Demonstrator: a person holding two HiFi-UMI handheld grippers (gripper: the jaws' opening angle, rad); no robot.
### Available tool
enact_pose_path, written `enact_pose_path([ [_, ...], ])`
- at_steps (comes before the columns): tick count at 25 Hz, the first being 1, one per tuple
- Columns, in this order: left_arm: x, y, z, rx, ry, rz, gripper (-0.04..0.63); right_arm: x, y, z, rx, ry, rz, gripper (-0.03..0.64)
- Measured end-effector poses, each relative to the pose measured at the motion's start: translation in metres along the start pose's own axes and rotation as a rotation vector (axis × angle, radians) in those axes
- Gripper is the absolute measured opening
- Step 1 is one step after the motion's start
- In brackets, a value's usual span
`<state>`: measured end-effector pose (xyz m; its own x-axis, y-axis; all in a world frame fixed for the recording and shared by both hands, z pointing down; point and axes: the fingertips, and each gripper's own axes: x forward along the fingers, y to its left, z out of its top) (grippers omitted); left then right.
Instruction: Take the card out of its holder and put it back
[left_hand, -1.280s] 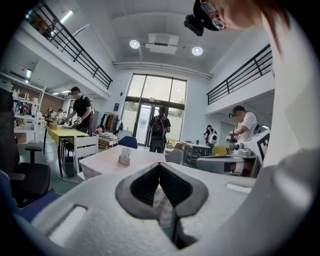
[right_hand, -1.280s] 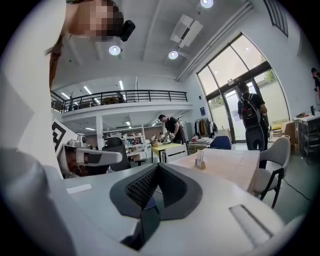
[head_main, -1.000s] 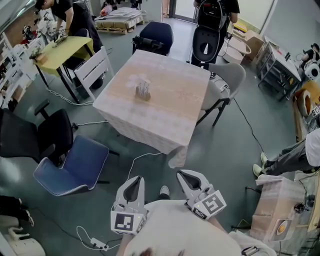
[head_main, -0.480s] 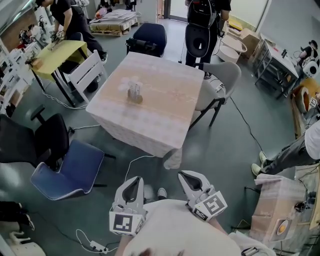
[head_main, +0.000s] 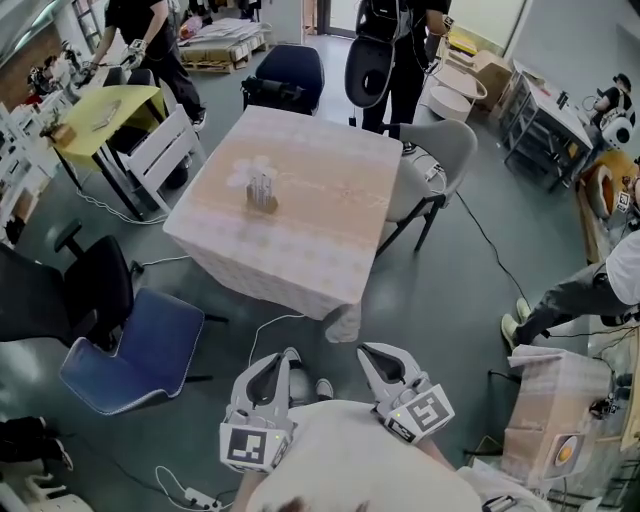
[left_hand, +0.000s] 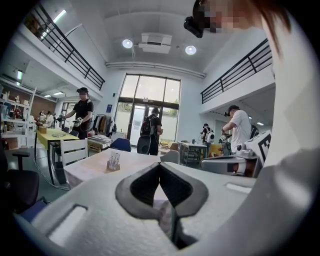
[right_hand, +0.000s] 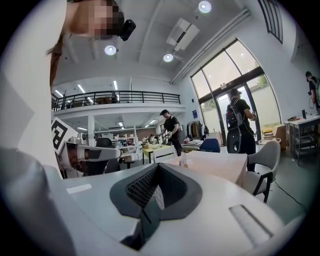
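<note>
Card (head_main: 262, 182) is standing upright in its holder (head_main: 263, 203) on the cloth-covered surface (head_main: 330, 230), toward that surface's left side as the head view shows it, well apart from both claws. Left claw (head_main: 283, 358) and right claw (head_main: 370, 352) are hovering side by side over the floor (head_main: 450, 290), short of the surface's near corner. Each claw is sitting fully closed, tips pressed together and gripping nothing.

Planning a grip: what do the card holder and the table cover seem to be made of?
Card holder: unclear, perhaps clear plastic or wood; pale upright part over a brownish base, too small to judge finish.
Table cover: likely cloth, matt, pale pattern; its edges hang down and one corner droops in folds.
</note>
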<state>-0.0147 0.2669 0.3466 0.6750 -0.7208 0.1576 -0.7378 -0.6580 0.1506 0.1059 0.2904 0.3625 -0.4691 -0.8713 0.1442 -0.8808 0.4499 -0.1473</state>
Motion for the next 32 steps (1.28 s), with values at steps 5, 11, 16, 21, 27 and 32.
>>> enact_pose_path([
  [5, 0.016, 0.025, 0.003, -0.006, 0.005, 0.006, 0.002, 0.025, -0.005, 0.000, -0.006, 0.025, 0.008, -0.002],
  [11, 0.042, 0.060, 0.011, -0.009, 0.025, 0.005, 0.002, 0.064, -0.023, 0.014, 0.000, 0.011, -0.018, -0.002],
  [16, 0.062, 0.085, 0.036, -0.014, -0.013, -0.016, 0.002, 0.100, -0.023, 0.031, 0.014, 0.005, -0.020, -0.002],
  [21, 0.068, 0.110, 0.043, -0.027, -0.009, -0.013, 0.002, 0.130, -0.013, 0.042, 0.009, -0.007, 0.010, -0.002],
  [27, 0.064, 0.147, 0.041, -0.012, -0.004, 0.019, 0.002, 0.156, -0.009, 0.042, -0.012, -0.022, -0.010, -0.002],
  [32, 0.058, 0.174, 0.036, 0.000, 0.007, 0.030, 0.002, 0.177, 0.002, 0.042, -0.012, -0.040, -0.010, -0.002],
])
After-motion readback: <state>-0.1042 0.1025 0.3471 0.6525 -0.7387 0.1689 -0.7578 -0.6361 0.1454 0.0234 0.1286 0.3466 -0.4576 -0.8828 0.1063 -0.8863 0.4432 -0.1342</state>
